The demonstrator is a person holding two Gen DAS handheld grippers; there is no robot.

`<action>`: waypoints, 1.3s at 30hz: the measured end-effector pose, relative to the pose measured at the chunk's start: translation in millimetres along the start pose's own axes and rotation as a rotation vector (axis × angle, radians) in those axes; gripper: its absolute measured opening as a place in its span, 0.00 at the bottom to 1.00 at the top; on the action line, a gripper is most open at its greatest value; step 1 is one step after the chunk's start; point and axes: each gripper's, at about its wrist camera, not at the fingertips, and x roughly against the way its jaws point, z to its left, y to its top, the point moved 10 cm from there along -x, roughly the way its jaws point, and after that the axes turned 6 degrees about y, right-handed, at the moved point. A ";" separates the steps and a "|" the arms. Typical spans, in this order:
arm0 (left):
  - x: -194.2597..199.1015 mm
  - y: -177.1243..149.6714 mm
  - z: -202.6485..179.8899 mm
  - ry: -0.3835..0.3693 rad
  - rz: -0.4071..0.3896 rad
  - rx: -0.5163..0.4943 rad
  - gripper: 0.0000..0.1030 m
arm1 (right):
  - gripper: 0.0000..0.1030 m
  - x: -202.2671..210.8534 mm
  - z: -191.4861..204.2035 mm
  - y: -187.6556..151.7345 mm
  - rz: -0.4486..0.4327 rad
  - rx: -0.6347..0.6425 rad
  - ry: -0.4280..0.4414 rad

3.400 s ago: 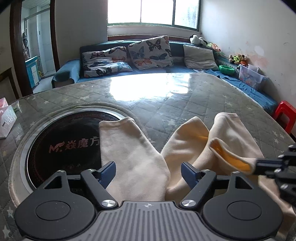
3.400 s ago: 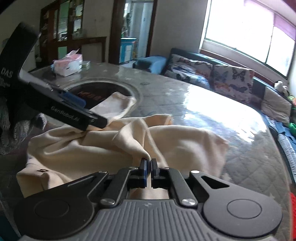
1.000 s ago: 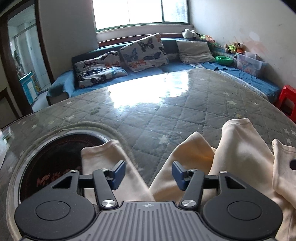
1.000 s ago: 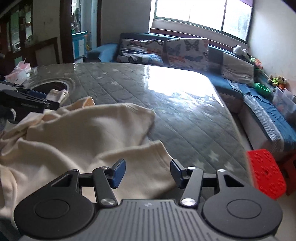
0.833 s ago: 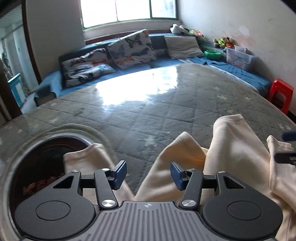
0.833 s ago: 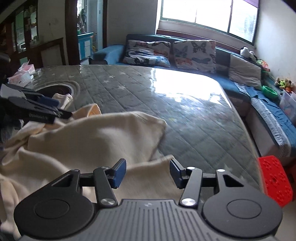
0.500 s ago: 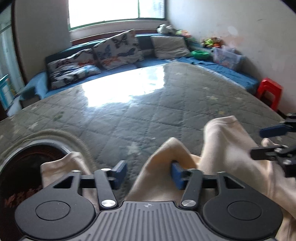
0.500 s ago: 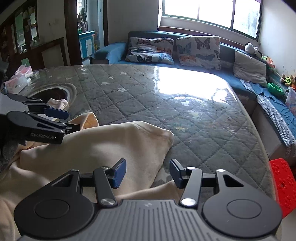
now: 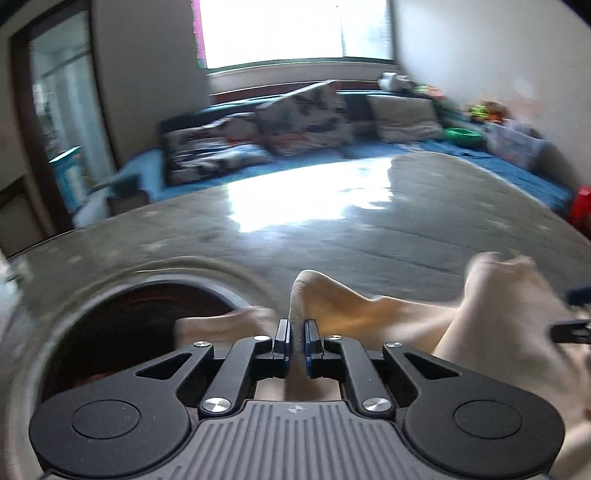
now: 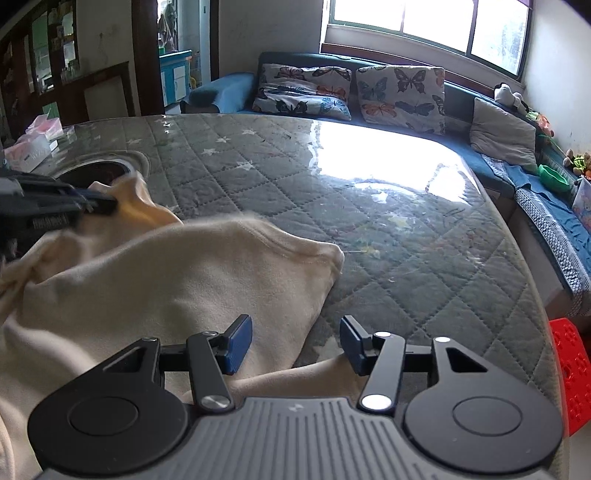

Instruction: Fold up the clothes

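a lived-in home is shown, a sitting and dining room in one. a long blue sofa (image 10: 491, 110) is set under a wide window (image 10: 424, 22), and butterfly-print cushions (image 10: 400, 92) and a grey pillow (image 10: 504, 134) are propped along it. soft toys (image 10: 509, 96) are perched on its back, and a green bowl (image 10: 554, 177) is left on the seat. a round tabletop (image 10: 388, 229) is covered with a quilted, star-patterned cloth under glass, and a dark round cooktop (image 9: 122, 332) is sunk into it. tissue boxes (image 10: 33, 144) are kept at its far edge. a red plastic stool (image 10: 570, 369) is seen beside it, and a doorway (image 10: 177, 70) to another room is seen behind.

No text or label can be read.
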 end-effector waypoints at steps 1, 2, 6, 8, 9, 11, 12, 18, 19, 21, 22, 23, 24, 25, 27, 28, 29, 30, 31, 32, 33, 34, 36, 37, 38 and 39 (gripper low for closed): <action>-1.9 0.0 9.2 0.021 0.003 0.011 0.08 | 0.52 -0.8 -0.1 1.1 0.000 0.003 -0.002; -3.6 -0.5 17.0 0.035 0.008 0.020 0.08 | 0.52 -1.4 -0.1 2.3 0.000 0.006 -0.003; -8.4 -4.7 33.6 0.066 0.023 0.028 0.08 | 0.52 -6.0 1.7 8.5 -0.005 0.014 0.000; -11.0 -7.4 38.1 0.071 0.031 0.028 0.08 | 0.52 -9.2 4.3 12.3 -0.008 0.020 0.003; -11.9 -8.5 38.7 0.070 0.034 0.028 0.08 | 0.52 -11.7 6.6 15.0 -0.012 0.024 0.006; -12.0 -12.1 41.4 0.080 0.040 0.024 0.08 | 0.52 -17.3 11.2 20.0 -0.013 0.035 0.012; -11.5 -13.8 43.2 0.080 0.044 0.028 0.08 | 0.52 -20.1 13.7 22.0 -0.013 0.040 0.015; -4.9 -19.5 62.0 0.048 0.066 0.108 0.15 | 0.52 -23.4 20.4 29.8 -0.019 0.062 0.017; -2.5 -20.0 67.6 0.055 0.065 0.121 0.15 | 0.52 -20.3 20.0 29.0 -0.024 0.059 0.018; 2.4 -21.1 78.6 0.070 0.061 0.147 0.15 | 0.52 -13.0 18.7 27.0 -0.033 0.053 0.020; 4.9 -21.6 84.1 0.078 0.060 0.160 0.15 | 0.52 -9.4 17.0 25.1 -0.037 0.049 0.017; 7.3 -22.1 89.7 0.085 0.058 0.173 0.15 | 0.52 -5.9 15.0 22.9 -0.039 0.046 0.014; 9.6 -23.8 94.1 0.093 0.061 0.182 0.15 | 0.52 -1.9 12.4 20.2 -0.042 0.039 0.009; 11.6 -26.7 95.5 0.094 0.068 0.183 0.15 | 0.52 3.1 8.8 16.5 -0.045 0.029 0.002; 15.9 -32.0 94.7 0.080 0.074 0.182 0.15 | 0.51 12.9 1.5 9.3 -0.052 0.009 -0.012; 18.1 -34.6 94.2 0.073 0.077 0.181 0.15 | 0.51 17.7 -3.2 5.3 -0.054 -0.002 -0.023; 20.8 -36.2 92.6 0.066 0.077 0.179 0.17 | 0.51 22.2 -7.1 1.2 -0.056 -0.011 -0.033; 24.2 -36.6 89.4 0.061 0.073 0.175 0.20 | 0.51 26.5 -10.6 -3.0 -0.058 -0.018 -0.042; 27.6 -36.9 86.1 0.057 0.068 0.170 0.21 | 0.50 30.0 -13.0 -6.0 -0.059 -0.022 -0.049; 31.0 -37.3 82.9 0.052 0.064 0.166 0.24 | 0.50 35.1 -15.1 -9.8 -0.063 -0.024 -0.058; 34.4 -37.7 79.6 0.047 0.060 0.162 0.27 | 0.50 39.5 -16.4 -12.5 -0.067 -0.025 -0.063; 37.9 -38.0 76.4 0.042 0.056 0.157 0.27 | 0.50 41.7 -17.1 -13.3 -0.069 -0.028 -0.063; 44.7 -38.7 69.8 0.032 0.047 0.149 0.28 | 0.50 45.0 -18.5 -14.3 -0.075 -0.033 -0.062; 48.2 -39.1 66.6 0.027 0.043 0.144 0.29 | 0.50 46.6 -19.2 -14.8 -0.077 -0.036 -0.062; 51.6 -39.5 63.3 0.022 0.039 0.140 0.31 | 0.50 45.7 -22.2 -15.8 -0.076 -0.044 -0.067; 55.9 -40.1 59.8 0.017 0.034 0.135 0.31 | 0.49 43.7 -26.1 -17.6 -0.072 -0.057 -0.073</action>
